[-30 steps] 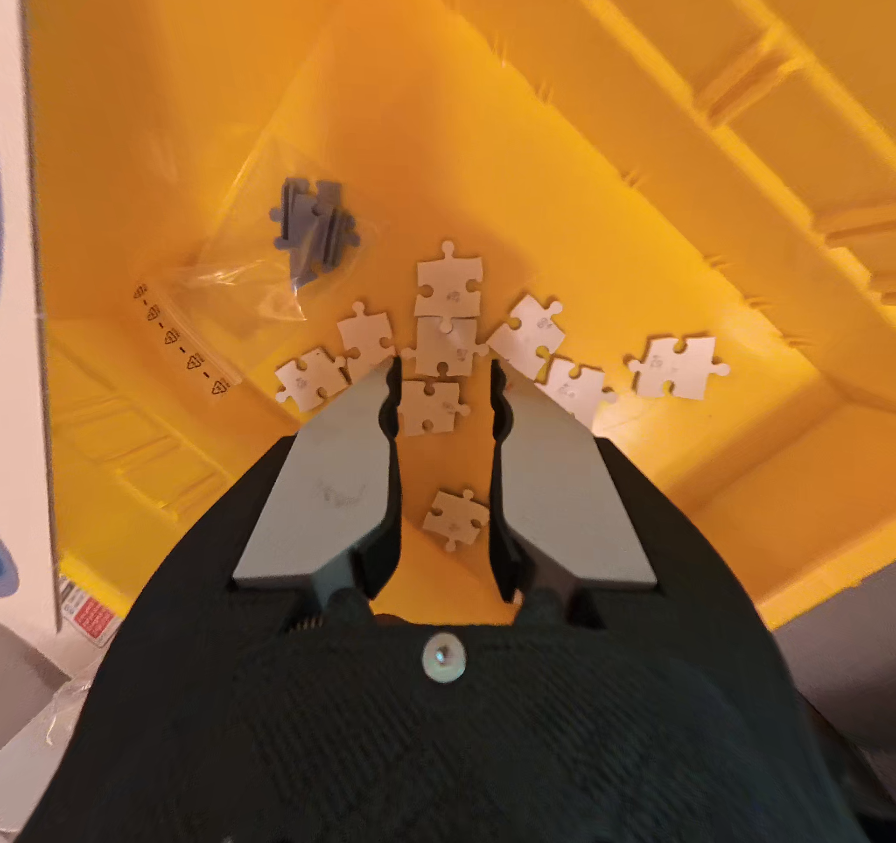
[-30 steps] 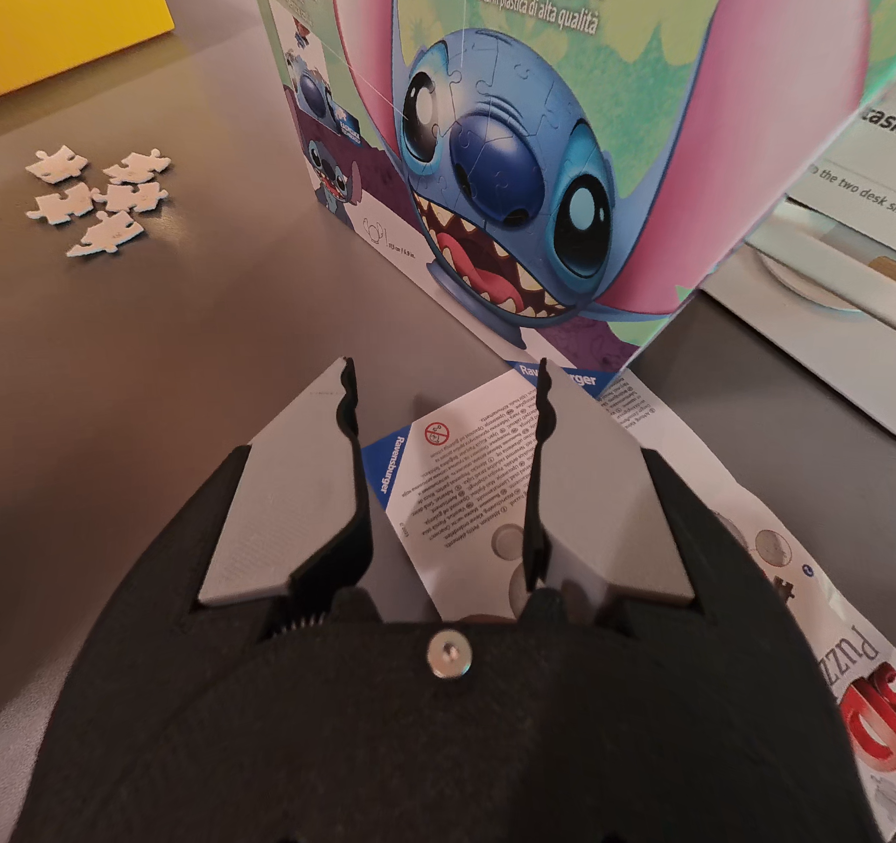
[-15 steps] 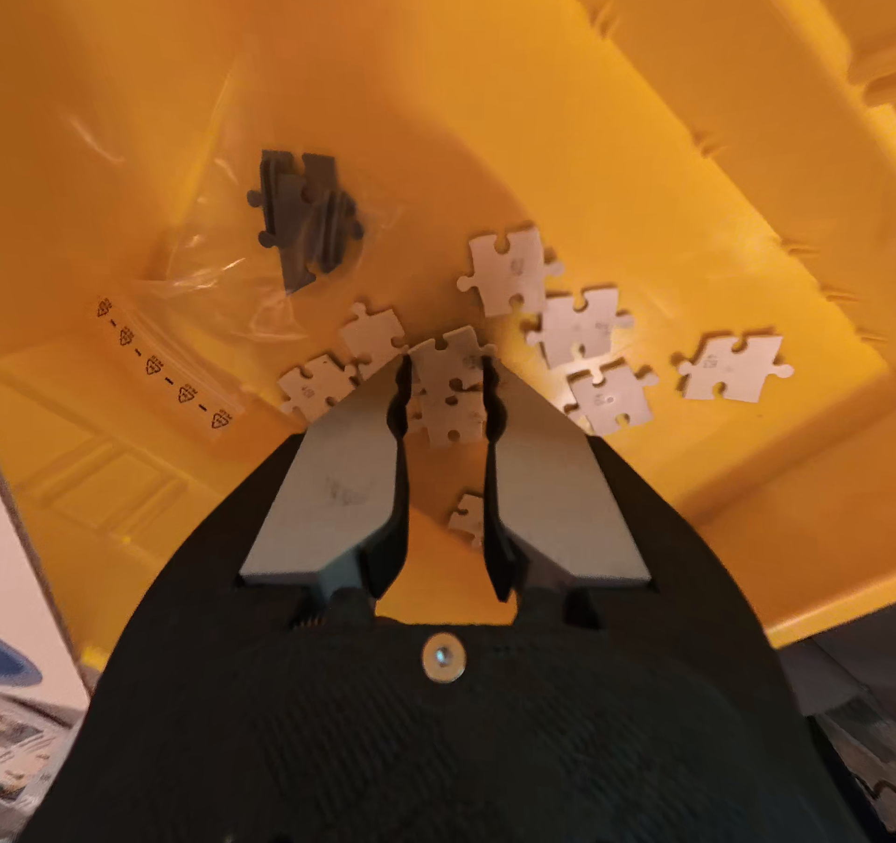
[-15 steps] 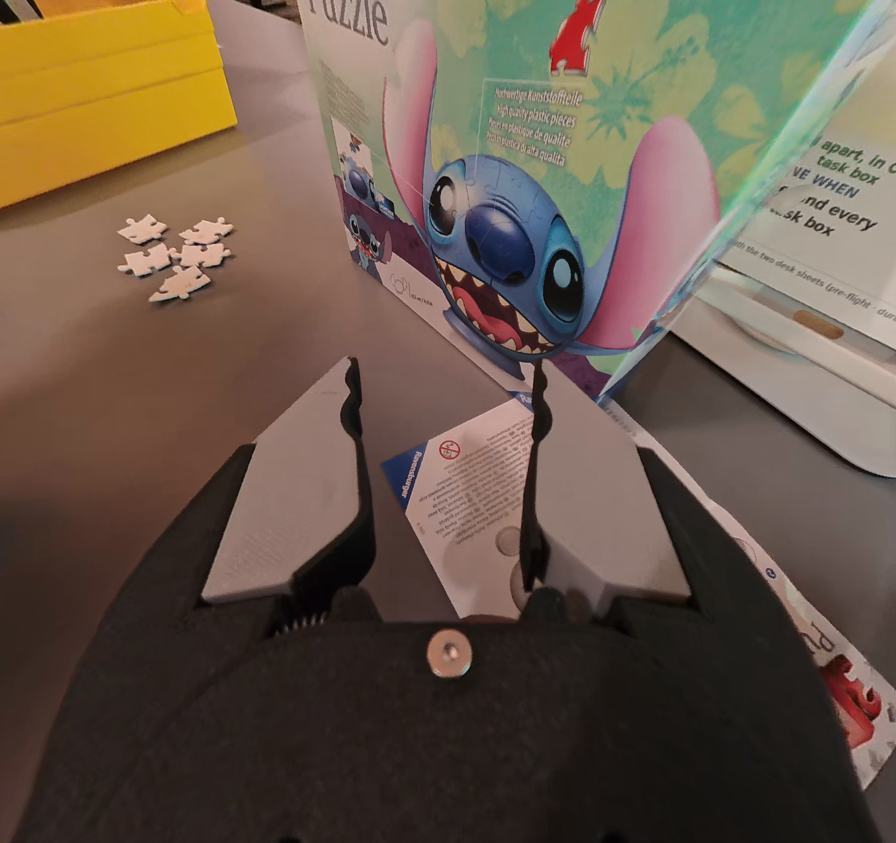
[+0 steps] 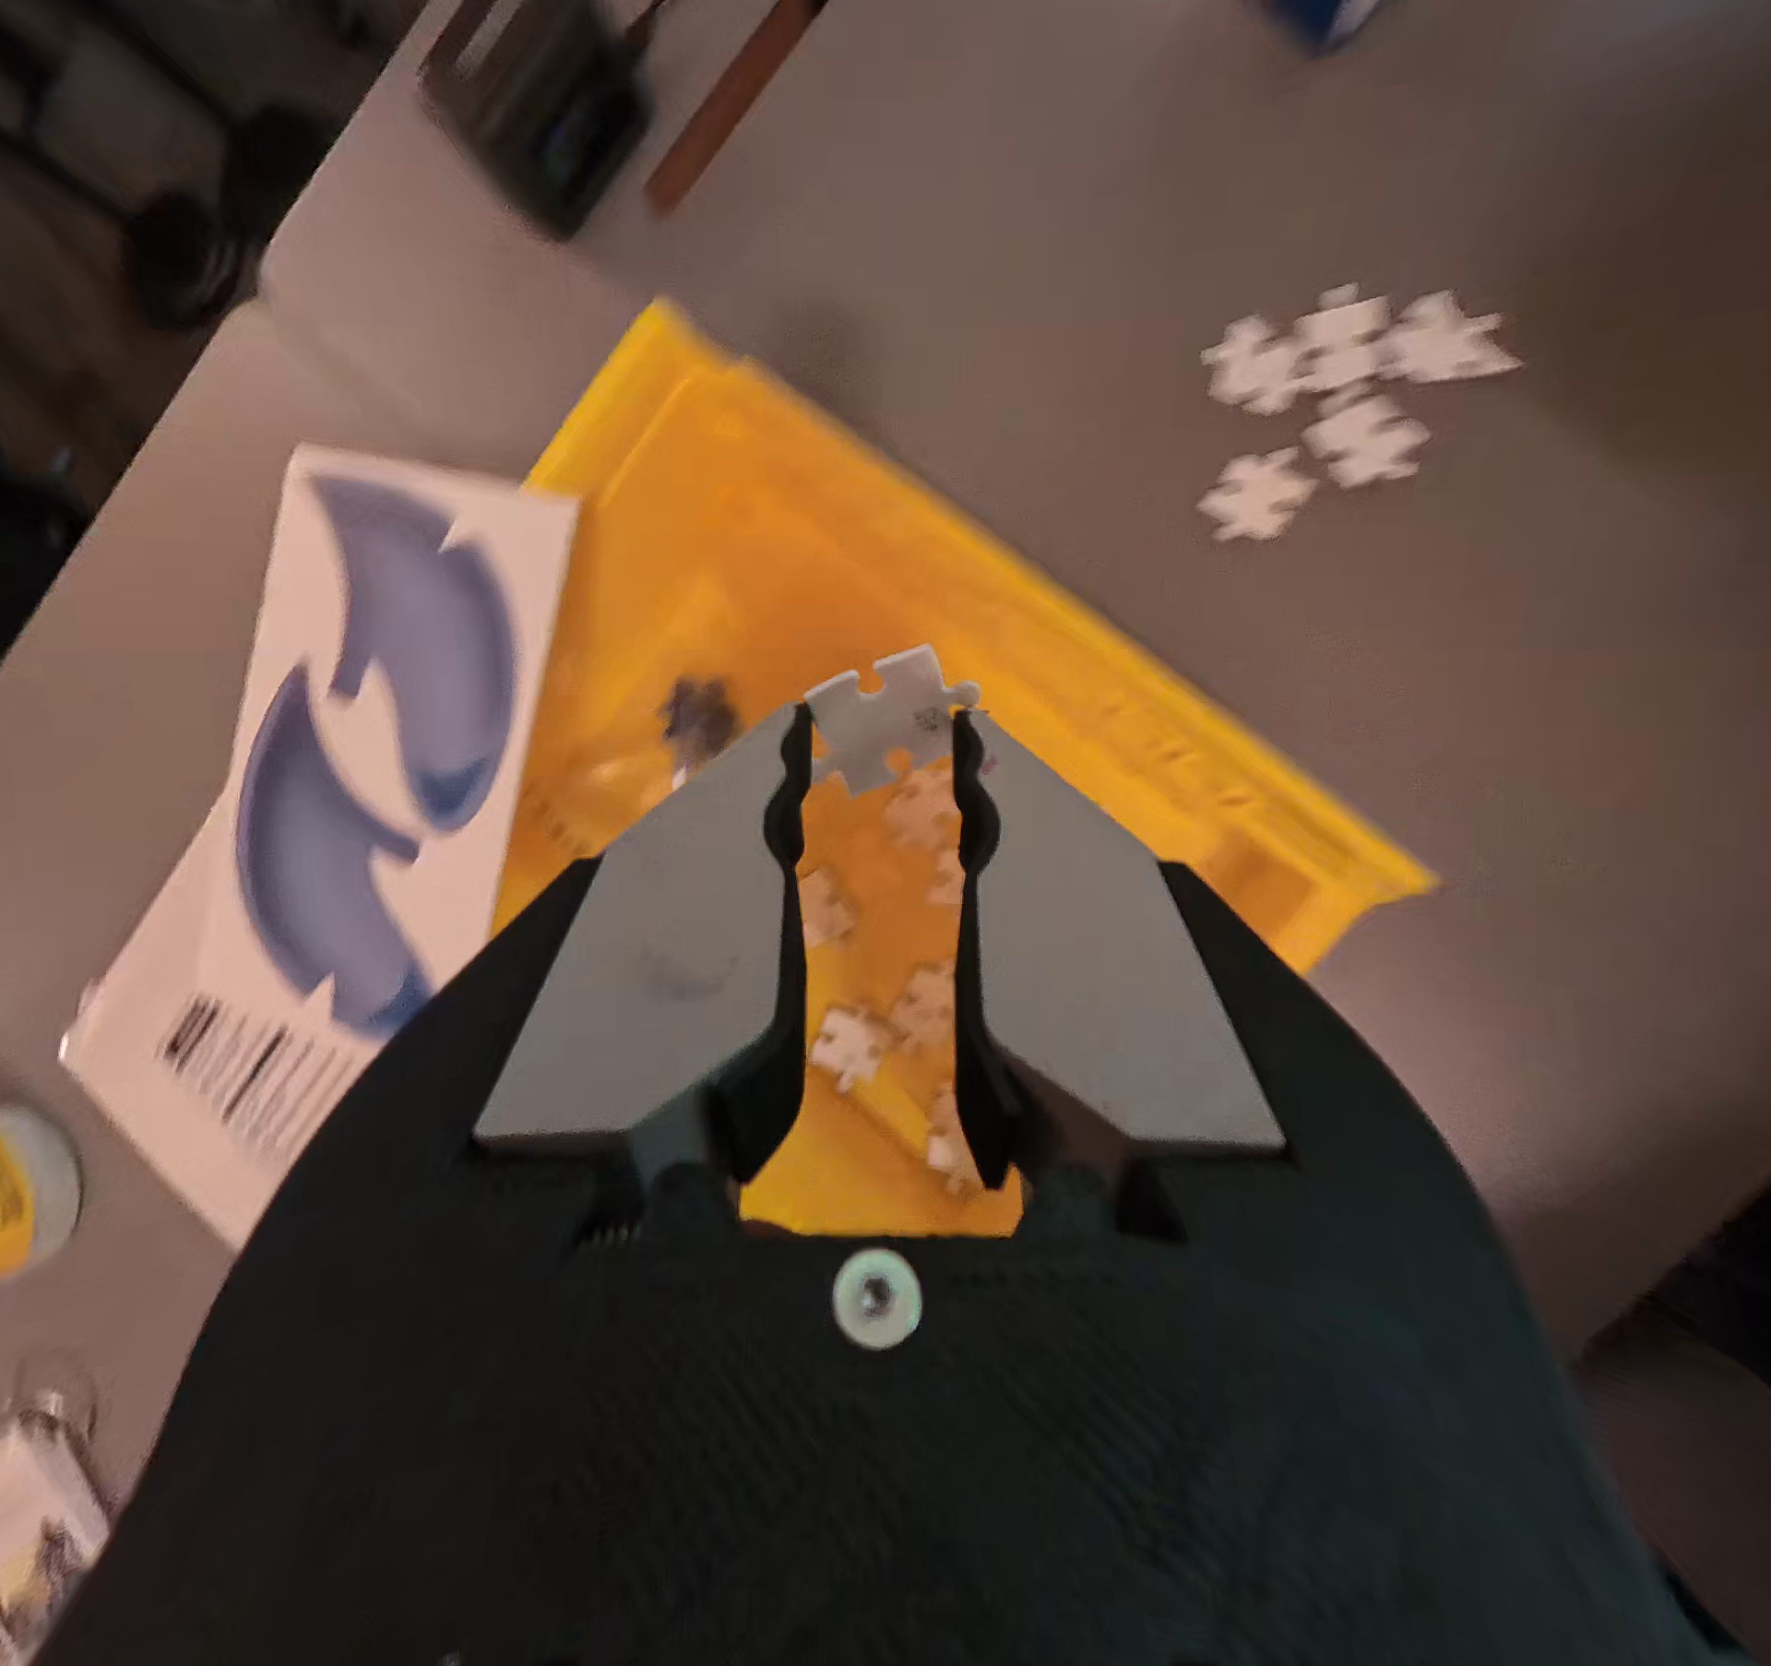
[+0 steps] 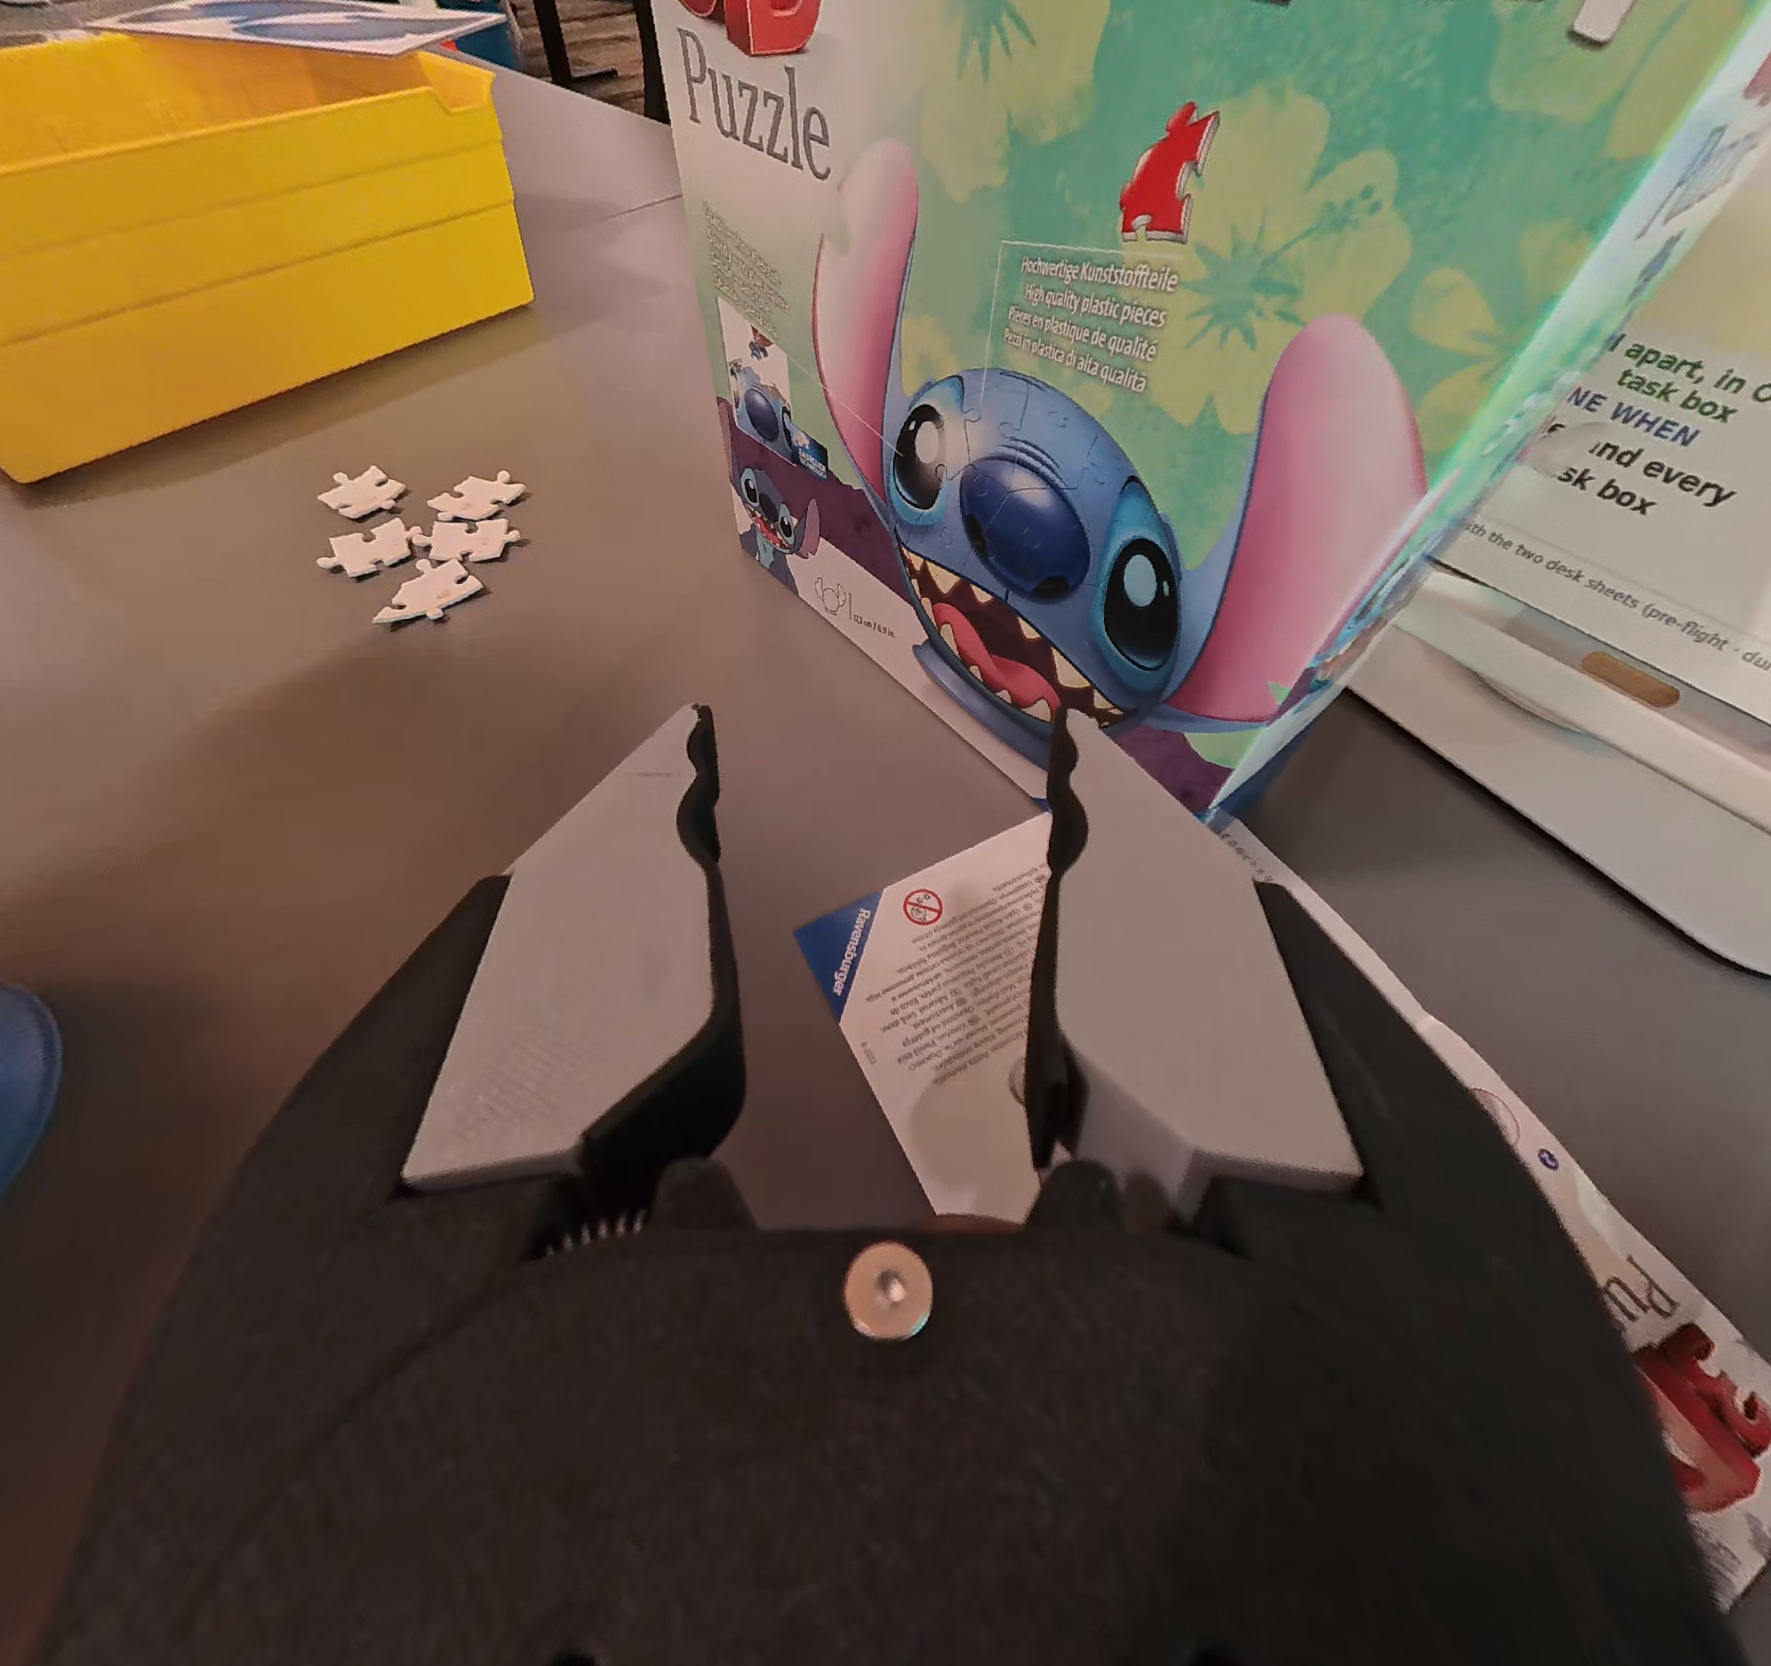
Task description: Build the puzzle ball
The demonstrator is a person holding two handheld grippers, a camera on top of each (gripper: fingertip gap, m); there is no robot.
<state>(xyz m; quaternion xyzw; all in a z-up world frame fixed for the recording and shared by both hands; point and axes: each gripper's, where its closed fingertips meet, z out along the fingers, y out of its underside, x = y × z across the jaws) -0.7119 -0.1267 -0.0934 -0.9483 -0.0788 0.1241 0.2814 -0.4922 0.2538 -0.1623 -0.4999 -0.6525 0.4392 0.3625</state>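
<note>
My left gripper (image 5: 877, 719) is shut on a white puzzle piece (image 5: 886, 714), held at its fingertips high above the yellow bin (image 5: 1102, 690). Several more white pieces (image 5: 920, 987) lie in the bin, with a bag of dark pieces (image 5: 698, 709). A small group of white pieces (image 5: 1342, 393) lies on the grey table; it also shows in the right wrist view (image 6: 422, 542). My right gripper (image 6: 877, 729) is open and empty, low over the table, in front of the puzzle box (image 6: 1150, 326) and above a folded leaflet (image 6: 944, 978).
A white card with blue curved shapes (image 5: 335, 757) rests on the bin's left rim. The yellow bin (image 6: 240, 240) stands at the back left in the right wrist view. A white tray with paper sheets (image 6: 1610, 681) sits to the right of the puzzle box. One gripper's finger ends stand about 45 cm off the other's.
My left gripper closed on a white piece in the bin and lifted it well above the bin. My right gripper drew back from the puzzle box and stayed open.
</note>
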